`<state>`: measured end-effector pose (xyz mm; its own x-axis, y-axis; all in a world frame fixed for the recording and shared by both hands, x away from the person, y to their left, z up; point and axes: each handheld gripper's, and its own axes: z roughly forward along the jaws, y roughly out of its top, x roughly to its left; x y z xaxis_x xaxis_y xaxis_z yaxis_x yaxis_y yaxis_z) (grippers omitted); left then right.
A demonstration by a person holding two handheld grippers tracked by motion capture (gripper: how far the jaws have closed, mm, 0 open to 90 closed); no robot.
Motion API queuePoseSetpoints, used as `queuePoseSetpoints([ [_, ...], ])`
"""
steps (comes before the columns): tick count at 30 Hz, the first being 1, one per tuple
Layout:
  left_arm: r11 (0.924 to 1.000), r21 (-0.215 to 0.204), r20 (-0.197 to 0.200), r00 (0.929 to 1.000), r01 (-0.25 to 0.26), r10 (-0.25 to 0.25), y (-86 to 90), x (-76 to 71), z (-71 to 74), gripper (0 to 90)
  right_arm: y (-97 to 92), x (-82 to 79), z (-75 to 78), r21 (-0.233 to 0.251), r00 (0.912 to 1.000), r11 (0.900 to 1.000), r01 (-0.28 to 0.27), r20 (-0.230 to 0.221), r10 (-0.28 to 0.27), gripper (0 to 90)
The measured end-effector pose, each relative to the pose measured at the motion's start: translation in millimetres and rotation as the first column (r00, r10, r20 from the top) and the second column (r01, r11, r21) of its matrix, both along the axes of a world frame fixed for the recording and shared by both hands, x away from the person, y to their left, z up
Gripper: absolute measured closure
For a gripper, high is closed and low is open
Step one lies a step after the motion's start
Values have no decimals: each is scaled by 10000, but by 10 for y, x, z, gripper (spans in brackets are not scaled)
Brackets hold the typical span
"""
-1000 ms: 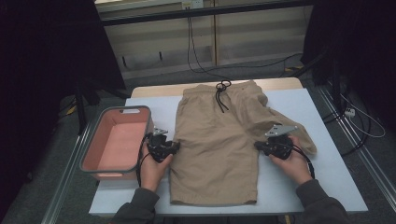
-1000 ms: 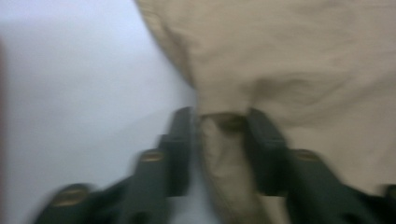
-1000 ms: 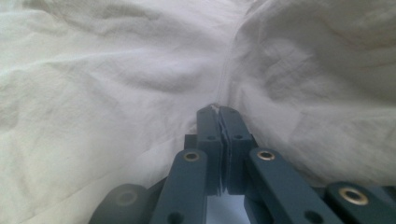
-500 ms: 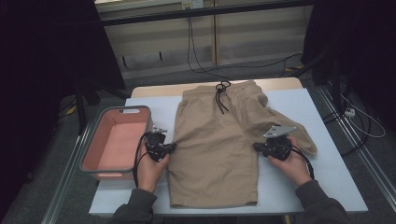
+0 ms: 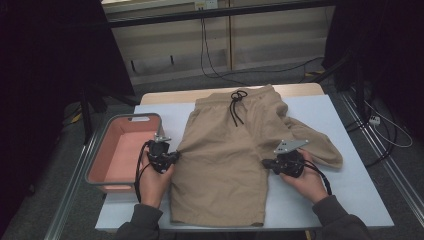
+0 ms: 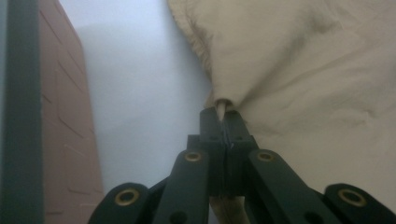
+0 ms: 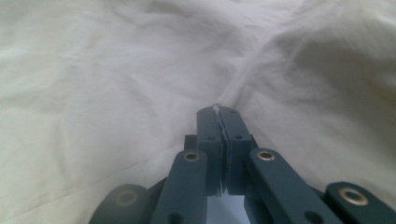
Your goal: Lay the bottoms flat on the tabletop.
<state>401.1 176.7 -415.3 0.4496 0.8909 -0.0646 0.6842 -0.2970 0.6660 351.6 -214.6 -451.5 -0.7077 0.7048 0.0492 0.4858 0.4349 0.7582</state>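
The tan drawstring shorts point(image 5: 225, 160) lie flat in the middle of the table point(image 5: 360, 195), waistband at the far edge, beside a pink bin point(image 5: 120, 155) on the left. The left gripper point(image 5: 167, 159) has just clamped onto the left side seam, and the right gripper point(image 5: 272, 163) pinches cloth at the right edge. Both grips look made; the fold itself seems not yet begun

Dim room with black surroundings; soft light from above brightens the pale table point(image 5: 345, 195). Shadows are faint, with no glare. The high view is fairly sharp. Both gripper views are soft, hazy, with near jaws blurred.
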Motion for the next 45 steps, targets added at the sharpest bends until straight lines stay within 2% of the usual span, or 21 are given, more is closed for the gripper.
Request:
queuePoseSetpoints([
  [2,10000,38,11,10000,36,-36,-9,-1,-14,889,13,-3,-1,-103,10000,9999,-37,85,38,883],
  [5,9999,-19,-8,9999,107,-107,-11,0,-20,887,-23,-1,6,-11,9999,9999,101,76,-101,876],
  [7,9997,-196,3,9999,133,-133,-8,0,-17,885,-63,-10,22,38,9997,9998,179,141,-180,865],
  [9,9992,-356,1,9998,206,-206,-5,-2,-14,880,-106,-24,34,131,9995,9995,291,128,-292,816],
  [11,9980,-583,-37,9997,238,-240,3,0,-14,857,-146,-40,43,66,9989,9990,438,179,-439,726],
  [15,9945,-971,-33,9992,393,-398,12,-5,2,691,-239,-69,83,71,9972,9981,618,419,-620,627],
  [18,9930,-1051,258,9983,543,-518,10,-6,20,544,-322,-102,122,1,9949,9965,839,554,-838,571],
  [20,9894,-1314,288,9979,612,-579,3,-5,29,498,-382,-133,145,-166,9940,9965,818,738,-804,547],
  [21,9886,-1345,280,9975,678,-646,-2,-5,37,480,-414,-149,156,-234,9936,9964,818,806,-797,538],
  [24,9867,-1276,581,9938,1011,-943,-40,-3,51,406,-536,-205,178,-301,9904,9942,1032,954,-999,505],
  [29,9859,-1168,895,9899,1200,-1098,-97,8,46,284,-760,-290,166,-476,9852,9888,1415,1044,-1359,493],
  [34,9852,-1151,834,9895,1274,-1182,-116,13,25,257,-876,-309,97,-708,9833,9841,1630,933,-1562,505],
  [38,9840,-1159,845,9885,1351,-1258,-125,12,24,254,-935,-267,60,-877,9774,9771,1941,1027,-1849,517],
  [41,9841,-1148,859,9883,1353,-1258,-114,6,33,253,-980,-282,132,-510,9749,9782,2013,1074,-1950,521],
  [45,9841,-1175,848,9887,1329,-1234,-98,0,35,252,-1051,-305,214,-218,9620,9694,2445,1311,-2397,525],
])
